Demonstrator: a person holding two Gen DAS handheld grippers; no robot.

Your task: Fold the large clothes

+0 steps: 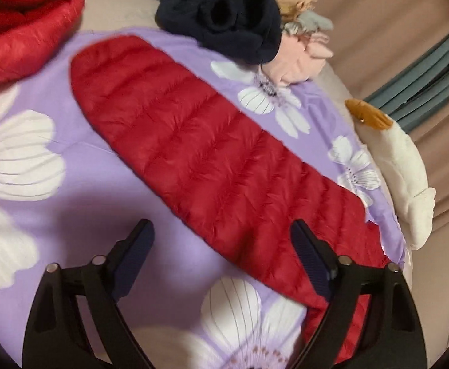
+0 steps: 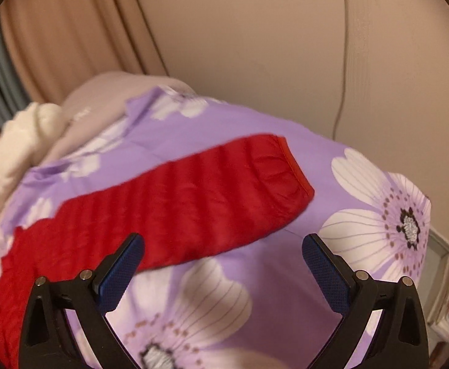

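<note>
A bed carries a purple floral sheet (image 1: 169, 46), with beige curtains (image 2: 70, 30) and a wall behind. A red quilted jacket (image 1: 199, 153) lies flat across the sheet. Only the left view shows a navy garment (image 1: 224, 21), pink clothes (image 1: 301, 58) and a white plush toy (image 1: 405, 169) at the far edge; only the right view shows the jacket's cuff (image 2: 285, 166). Both the left gripper (image 1: 221, 240) and right gripper (image 2: 222, 250) have fingers spread, holding nothing.
</note>
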